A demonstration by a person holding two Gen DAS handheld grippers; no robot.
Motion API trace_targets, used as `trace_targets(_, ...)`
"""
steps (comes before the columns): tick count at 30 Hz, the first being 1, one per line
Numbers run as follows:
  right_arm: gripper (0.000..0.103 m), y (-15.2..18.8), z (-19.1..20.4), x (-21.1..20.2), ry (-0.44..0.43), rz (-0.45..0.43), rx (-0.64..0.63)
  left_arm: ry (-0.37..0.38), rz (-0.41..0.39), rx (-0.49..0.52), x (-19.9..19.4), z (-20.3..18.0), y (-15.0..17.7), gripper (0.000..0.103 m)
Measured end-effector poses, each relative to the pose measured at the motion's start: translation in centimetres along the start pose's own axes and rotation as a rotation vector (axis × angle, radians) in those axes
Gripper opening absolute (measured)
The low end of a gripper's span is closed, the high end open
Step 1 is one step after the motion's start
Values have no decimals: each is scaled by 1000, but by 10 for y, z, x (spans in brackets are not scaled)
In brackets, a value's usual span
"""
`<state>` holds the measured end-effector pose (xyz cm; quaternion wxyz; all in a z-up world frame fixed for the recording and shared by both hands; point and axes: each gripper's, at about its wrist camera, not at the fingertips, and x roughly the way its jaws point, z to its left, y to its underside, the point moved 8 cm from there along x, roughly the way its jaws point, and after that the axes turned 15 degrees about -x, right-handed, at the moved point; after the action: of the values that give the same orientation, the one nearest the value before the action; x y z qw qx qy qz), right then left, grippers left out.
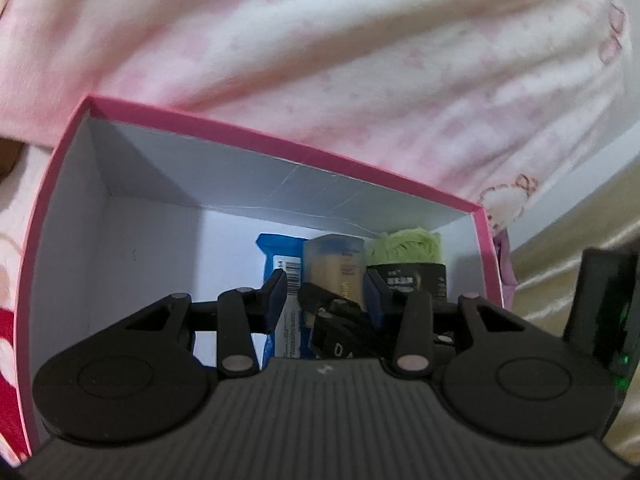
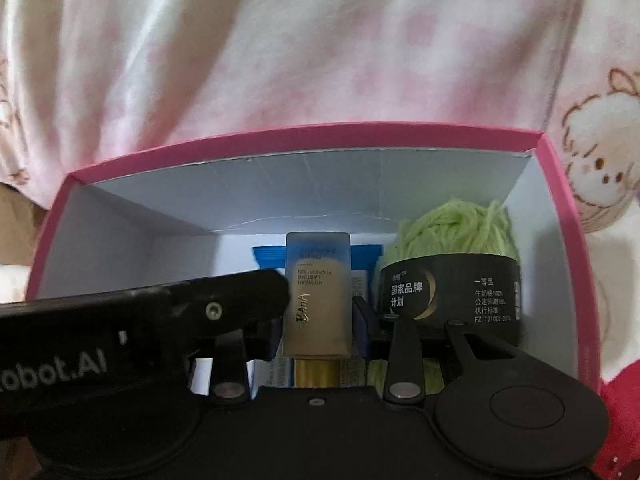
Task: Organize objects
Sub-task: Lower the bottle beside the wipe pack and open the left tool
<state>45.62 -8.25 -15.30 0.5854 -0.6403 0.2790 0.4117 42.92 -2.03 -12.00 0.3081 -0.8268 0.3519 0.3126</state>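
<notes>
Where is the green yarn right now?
In the right wrist view, the green yarn sits inside the pink box, against its right wall, just right of the foundation tube.

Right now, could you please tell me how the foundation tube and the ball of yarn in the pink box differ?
The foundation tube is beige, smooth and flat-sided; the ball of yarn is light green and fuzzy. The tube sits between the right gripper fingers, while the yarn lies free beside it, wrapped in a black paper band. Both are inside the pink box.

Pink patterned bedding (image 1: 320, 60), shiny beige fabric (image 1: 560, 280), dim light
</notes>
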Motion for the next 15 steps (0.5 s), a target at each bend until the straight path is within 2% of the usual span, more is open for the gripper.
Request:
trace_targets(3,46,5,3,-6,-17,0,-7,10,-1,-43,-3,6,-1,40)
trace_targets(6,52,11,8,-22,-8,-31,-68,12,-8,-44,-8,7,2,40)
trace_targets(10,53,28,11,-46,-31,-73,-70,-22,-22,11,-21,3,10,44)
trace_targets(12,53,38,14,-59,-52,-91,-73,-40,-31,43,-33,1,15,51)
trace_targets(15,53,54,18,-83,-90,-120,-94,-52,-18,73,-53,1,26,55)
